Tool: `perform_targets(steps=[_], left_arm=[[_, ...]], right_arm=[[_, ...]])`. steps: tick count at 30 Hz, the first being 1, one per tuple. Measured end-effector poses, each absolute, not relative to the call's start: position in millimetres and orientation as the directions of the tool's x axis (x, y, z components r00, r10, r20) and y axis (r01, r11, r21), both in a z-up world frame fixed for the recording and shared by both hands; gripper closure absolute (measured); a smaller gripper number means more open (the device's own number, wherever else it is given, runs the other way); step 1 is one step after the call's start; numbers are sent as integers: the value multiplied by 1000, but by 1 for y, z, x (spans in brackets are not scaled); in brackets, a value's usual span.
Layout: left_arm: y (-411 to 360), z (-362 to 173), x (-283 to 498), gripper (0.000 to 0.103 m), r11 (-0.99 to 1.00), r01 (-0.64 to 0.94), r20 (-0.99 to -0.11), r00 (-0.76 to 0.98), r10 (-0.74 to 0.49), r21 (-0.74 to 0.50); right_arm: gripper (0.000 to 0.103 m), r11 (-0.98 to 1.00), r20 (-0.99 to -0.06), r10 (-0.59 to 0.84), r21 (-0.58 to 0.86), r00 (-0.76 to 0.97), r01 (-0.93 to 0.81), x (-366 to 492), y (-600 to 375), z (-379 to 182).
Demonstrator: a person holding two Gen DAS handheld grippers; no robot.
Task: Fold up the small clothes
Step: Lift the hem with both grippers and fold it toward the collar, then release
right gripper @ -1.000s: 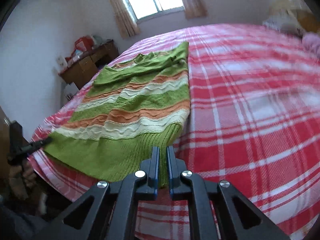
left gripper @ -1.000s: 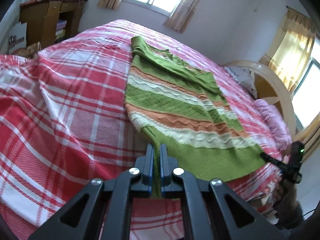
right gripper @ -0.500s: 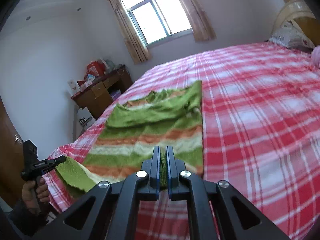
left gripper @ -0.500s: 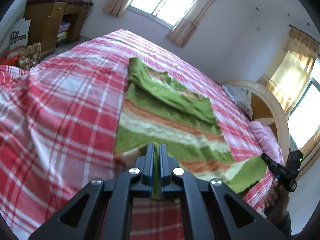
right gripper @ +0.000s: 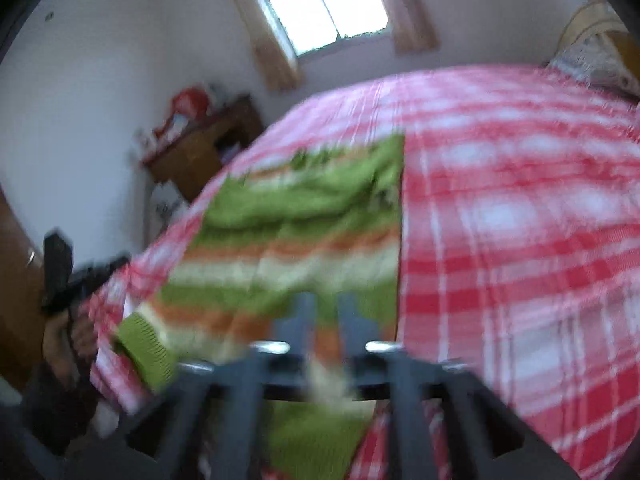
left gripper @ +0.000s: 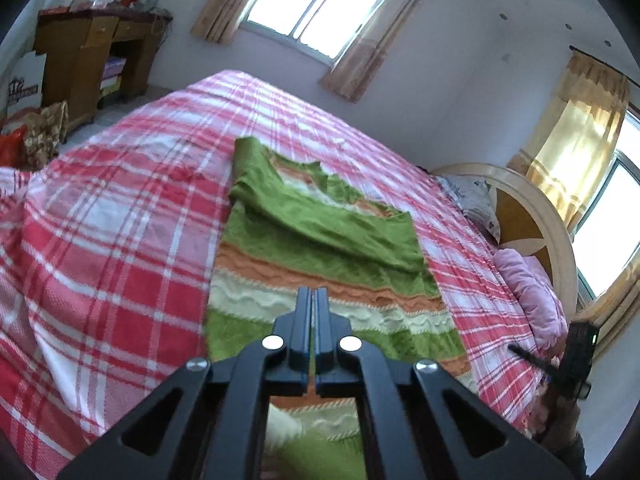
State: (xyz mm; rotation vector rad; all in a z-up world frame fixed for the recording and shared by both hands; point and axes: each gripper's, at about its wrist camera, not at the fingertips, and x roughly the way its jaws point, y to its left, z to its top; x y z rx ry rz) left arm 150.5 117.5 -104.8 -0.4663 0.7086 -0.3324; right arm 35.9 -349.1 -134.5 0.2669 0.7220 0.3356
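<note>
A knitted sweater (left gripper: 320, 248) with green, orange and cream stripes lies on a red plaid bedspread (left gripper: 120, 240), its sleeves folded across the chest. My left gripper (left gripper: 314, 304) is shut on the lifted bottom hem, which hangs below the fingers. The right wrist view is blurred. It shows my right gripper (right gripper: 324, 312) with its jaws opening over the same sweater (right gripper: 304, 220). Fabric shows in the gap, but the pads are not pressing on it. In the left wrist view a hand holds the right gripper (left gripper: 576, 360) at the bed's right edge.
A wooden desk (left gripper: 92, 52) with clutter on top stands by the far left wall, with bags (left gripper: 36, 136) on the floor near it. A rounded headboard (left gripper: 532, 220), a pillow and a pink blanket (left gripper: 528, 292) are at the right. Plaid bedspread lies on both sides of the sweater.
Both grippers rose and carried the hem forward over the sweater's body, so less of its length now shows. The right gripper's fingers, pressed together before, now stand apart.
</note>
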Motion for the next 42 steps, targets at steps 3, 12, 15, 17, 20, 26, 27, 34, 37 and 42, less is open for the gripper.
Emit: perform_targets(steps=[3,12,15,17,20,26,27,34,37,42], left_arm=[[118,-114,144,103,865,113,-572,707,-415,-489],[100,-162,98,51,960,85,-760,594,-264,-268],[98,-174,91,41,958,65,-780,568,-264,-278],[96,-179,90,39,958,58,-782,566,-262,-279],[90,-177,90,43,963,73,-773,582,-252,-259],[89,-176,94,93,946,126,-753,577,-315,-299],[93,-174,93,93,939,120,-742,584,-328,-321],[118,-145,100,93,862,112,-618,652,-440,-495],[118,-132,107,93,853,125,-587,675,-447,-507],[117,-117,135,93,838,128,-559,691,-459,-530]], right_arm=[[29,907,-648,391,391,654,-155,13,-356,-164],[47,917,-727,369,385,579,-102,-15,-349,-213],[51,927,-725,347,360,594,-102,-12,-339,-214],[70,940,-743,321,326,587,-101,-9,-329,-217],[93,931,-738,347,347,579,-115,-5,-328,-220],[95,879,-651,440,452,619,-150,-13,-341,-210],[95,868,-628,456,470,631,-159,-15,-344,-205],[96,830,-518,499,516,695,-211,-13,-353,-167],[96,822,-483,502,523,717,-224,-3,-354,-152],[96,810,-427,512,529,745,-253,22,-356,-128]])
